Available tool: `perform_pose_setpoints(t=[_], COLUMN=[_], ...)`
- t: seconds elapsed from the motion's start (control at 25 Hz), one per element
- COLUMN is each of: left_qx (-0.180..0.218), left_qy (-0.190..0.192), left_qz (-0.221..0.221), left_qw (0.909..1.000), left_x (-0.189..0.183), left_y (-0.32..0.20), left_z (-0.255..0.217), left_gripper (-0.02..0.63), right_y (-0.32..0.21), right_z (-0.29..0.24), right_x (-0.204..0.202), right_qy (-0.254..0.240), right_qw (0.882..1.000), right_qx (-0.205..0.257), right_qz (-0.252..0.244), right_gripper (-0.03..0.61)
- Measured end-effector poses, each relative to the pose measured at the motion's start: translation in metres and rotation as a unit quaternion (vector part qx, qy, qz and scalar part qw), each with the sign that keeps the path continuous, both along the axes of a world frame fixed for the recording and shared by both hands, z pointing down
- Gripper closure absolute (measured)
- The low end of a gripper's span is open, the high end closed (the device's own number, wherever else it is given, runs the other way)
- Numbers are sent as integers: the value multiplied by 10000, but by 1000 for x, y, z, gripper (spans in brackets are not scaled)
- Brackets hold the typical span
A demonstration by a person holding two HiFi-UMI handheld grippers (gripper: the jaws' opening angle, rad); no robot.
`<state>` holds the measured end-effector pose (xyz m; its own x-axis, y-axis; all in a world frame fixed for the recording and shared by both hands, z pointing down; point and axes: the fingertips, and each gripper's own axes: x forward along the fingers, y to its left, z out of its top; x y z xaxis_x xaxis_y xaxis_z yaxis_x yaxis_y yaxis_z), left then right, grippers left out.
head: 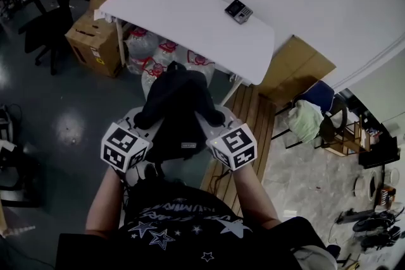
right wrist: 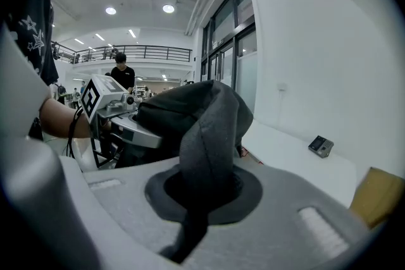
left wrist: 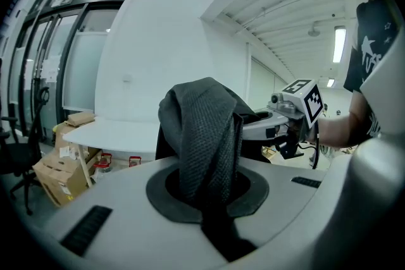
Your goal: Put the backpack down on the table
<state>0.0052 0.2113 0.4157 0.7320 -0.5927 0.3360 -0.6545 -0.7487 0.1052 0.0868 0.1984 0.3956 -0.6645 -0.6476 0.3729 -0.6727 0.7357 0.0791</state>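
A black backpack (head: 179,109) hangs in the air between my two grippers, short of the white table (head: 190,25) and over the floor. My left gripper (head: 140,118) is shut on one dark mesh shoulder strap (left wrist: 205,136), which rises out of its jaws. My right gripper (head: 218,118) is shut on the other padded strap (right wrist: 209,136). Each gripper shows in the other's view, on either side of the bag: the right gripper (left wrist: 297,104) and the left gripper (right wrist: 107,104). The table top lies ahead (left wrist: 107,133), (right wrist: 297,164).
A small dark device (head: 238,11) lies on the table's far right part. Water jugs (head: 166,52) stand under the table, cardboard boxes (head: 95,41) and an office chair (head: 47,22) to its left. A wooden slatted strip (head: 248,117) and a chair with a green bag (head: 309,118) are at the right.
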Motion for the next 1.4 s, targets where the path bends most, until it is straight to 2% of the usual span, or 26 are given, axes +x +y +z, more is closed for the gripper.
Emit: perform_pose_setpoints(t=[0.52,0.72,1.08,1.4], left_qx=[252,281,213,66], left_qy=[-94,27,21,-35], left_qz=[278,351,518,285], left_qw=[9993,9990,9984,9996], left_x=[-69,-95,-112,-117], left_y=[-86,-111,-152,-213], left_z=[-15,-20,-15,-8], left_gripper=[572,572,572,572], right_y=[-82,-104,-142,-211], right_z=[-14,-19,-13,-6], right_x=[-70,-94,-112,-116], right_qy=[-1,14,55,81], right_qw=[9996,9990,9981,9996], right_qx=[174,270,242,171], right_qz=[222,369,558,217], right_gripper=[574,574,574,574])
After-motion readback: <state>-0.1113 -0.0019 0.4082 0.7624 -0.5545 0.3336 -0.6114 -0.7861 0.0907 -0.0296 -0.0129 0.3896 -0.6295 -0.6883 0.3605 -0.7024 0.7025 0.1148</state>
